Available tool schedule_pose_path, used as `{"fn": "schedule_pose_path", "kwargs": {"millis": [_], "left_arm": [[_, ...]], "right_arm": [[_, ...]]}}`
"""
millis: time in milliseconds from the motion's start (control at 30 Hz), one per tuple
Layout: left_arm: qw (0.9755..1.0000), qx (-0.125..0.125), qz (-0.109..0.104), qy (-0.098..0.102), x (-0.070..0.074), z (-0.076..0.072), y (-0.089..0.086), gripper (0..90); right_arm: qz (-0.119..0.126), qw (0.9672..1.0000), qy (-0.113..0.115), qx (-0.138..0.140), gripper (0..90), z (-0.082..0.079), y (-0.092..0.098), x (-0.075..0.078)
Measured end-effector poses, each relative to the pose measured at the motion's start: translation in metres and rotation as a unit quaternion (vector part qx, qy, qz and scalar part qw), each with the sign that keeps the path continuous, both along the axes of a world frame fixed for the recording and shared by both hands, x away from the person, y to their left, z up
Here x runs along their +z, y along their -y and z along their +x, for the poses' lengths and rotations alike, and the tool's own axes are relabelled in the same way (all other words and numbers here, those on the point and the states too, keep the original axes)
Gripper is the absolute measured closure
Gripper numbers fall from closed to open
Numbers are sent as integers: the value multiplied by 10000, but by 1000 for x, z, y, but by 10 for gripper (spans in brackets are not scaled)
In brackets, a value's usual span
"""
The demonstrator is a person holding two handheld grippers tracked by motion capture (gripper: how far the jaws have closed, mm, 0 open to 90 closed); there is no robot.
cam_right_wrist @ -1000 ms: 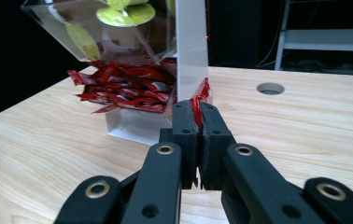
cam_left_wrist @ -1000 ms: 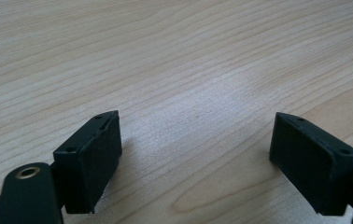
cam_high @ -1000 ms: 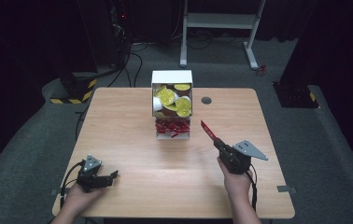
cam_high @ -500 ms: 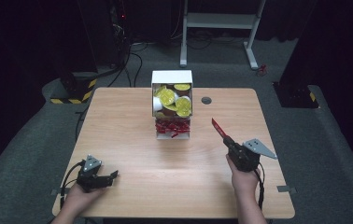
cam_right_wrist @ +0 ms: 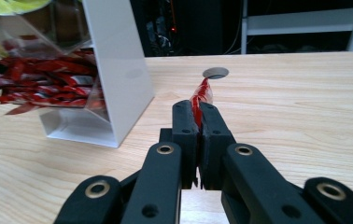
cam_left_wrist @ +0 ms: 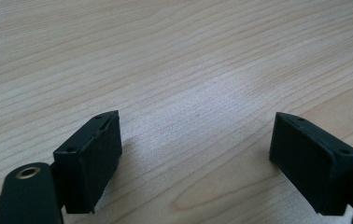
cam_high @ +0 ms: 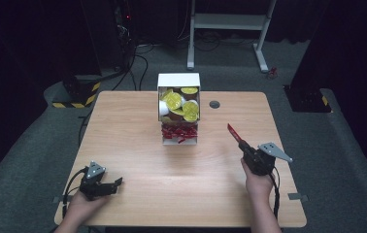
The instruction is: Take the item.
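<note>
right gripper (cam_right_wrist: 197, 109) is pinching the thin red foil sachet (cam_right_wrist: 201, 95) at centre frame; keep squeezing. left gripper (cam_left_wrist: 195, 154) is gaping wide, empty.

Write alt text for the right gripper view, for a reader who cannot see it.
The right gripper has its black jaws shut on a thin red packet above a wooden table. To the left stands a white dispenser box with more red packets behind its clear front.

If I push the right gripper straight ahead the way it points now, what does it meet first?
Probably nothing on the table: the right gripper, shut on a thin red sachet, aims past the white dispenser box toward the round grey grommet hole, flush with the wooden tabletop. Depth is uncertain.
</note>
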State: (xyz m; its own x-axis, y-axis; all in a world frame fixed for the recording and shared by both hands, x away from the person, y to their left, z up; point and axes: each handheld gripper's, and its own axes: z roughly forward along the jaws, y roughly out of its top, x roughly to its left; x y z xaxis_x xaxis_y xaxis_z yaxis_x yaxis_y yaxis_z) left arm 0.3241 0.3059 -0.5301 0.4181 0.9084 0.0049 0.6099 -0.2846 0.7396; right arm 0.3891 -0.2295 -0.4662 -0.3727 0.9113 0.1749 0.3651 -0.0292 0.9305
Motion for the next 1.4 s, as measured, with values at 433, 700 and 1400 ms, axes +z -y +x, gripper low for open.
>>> {"fn": "schedule_pose_path", "kwargs": {"millis": [433,700,1400], "left_arm": [[9998,199,-30,16,0,-1,-1,175],[9998,199,-26,8,0,-1,-1,175],[9998,199,-26,7,0,-1,-1,175]], "right_arm": [[-131,9997,-75,-188,873,22,9,-9],[-543,9971,-311,-427,870,33,12,-24],[-899,9878,-1203,-414,792,46,3,-49]]}}
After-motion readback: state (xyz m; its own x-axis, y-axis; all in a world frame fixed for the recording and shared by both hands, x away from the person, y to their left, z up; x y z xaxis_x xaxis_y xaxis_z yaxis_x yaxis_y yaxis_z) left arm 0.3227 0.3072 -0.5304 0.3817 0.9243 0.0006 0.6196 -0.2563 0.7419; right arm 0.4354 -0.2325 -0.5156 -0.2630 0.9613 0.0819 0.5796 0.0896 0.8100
